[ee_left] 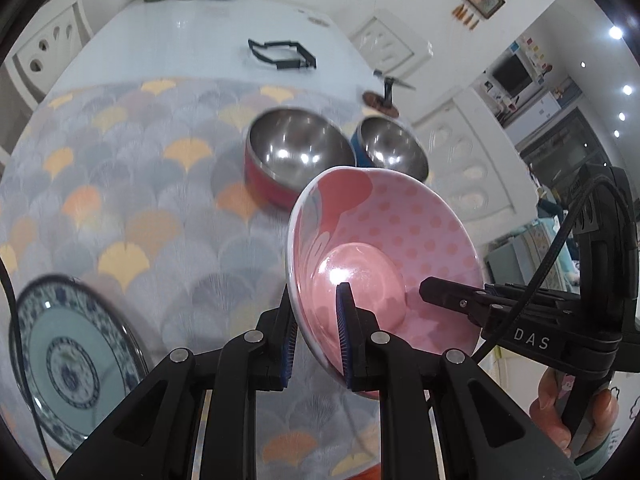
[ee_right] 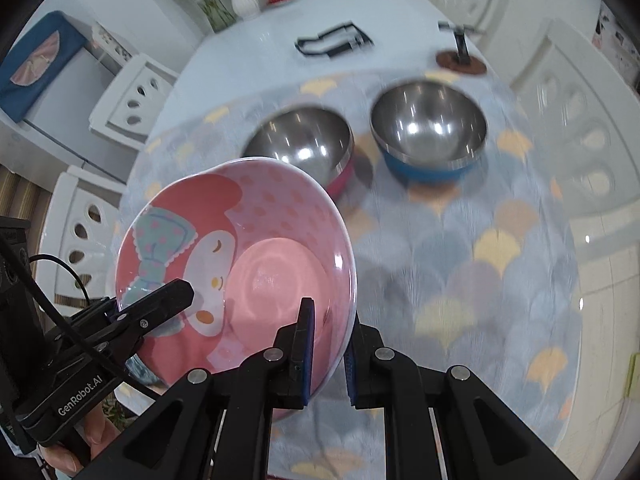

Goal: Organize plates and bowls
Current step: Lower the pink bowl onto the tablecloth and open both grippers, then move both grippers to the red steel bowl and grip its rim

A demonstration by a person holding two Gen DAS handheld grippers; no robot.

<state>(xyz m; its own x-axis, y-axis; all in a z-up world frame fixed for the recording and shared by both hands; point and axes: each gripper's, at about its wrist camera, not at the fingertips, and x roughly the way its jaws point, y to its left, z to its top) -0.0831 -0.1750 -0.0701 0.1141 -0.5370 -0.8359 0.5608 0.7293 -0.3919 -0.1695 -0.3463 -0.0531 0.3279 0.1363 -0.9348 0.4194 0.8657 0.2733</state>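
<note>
Holding the pink bowl point(ee_left: 384, 248) aloft between them, both grippers pinch its rim. At lower left of the left view a blue plate point(ee_left: 68, 360) lies on the cloth. The left gripper point(ee_left: 316, 344) clamps the bowl's left rim, the right gripper point(ee_right: 328, 354) its right rim, jaws nearly closed on the thin wall. It looks light, stiff, glossy, likely slippery. Behind stand a red bowl point(ee_left: 280, 168) and a blue bowl point(ee_right: 428, 140).

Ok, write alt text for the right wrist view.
Both grippers pinch opposite rims of a pink cartoon bowl, held tilted above a fan-patterned tablecloth. Behind it stand a red steel bowl and a blue steel bowl.
</note>
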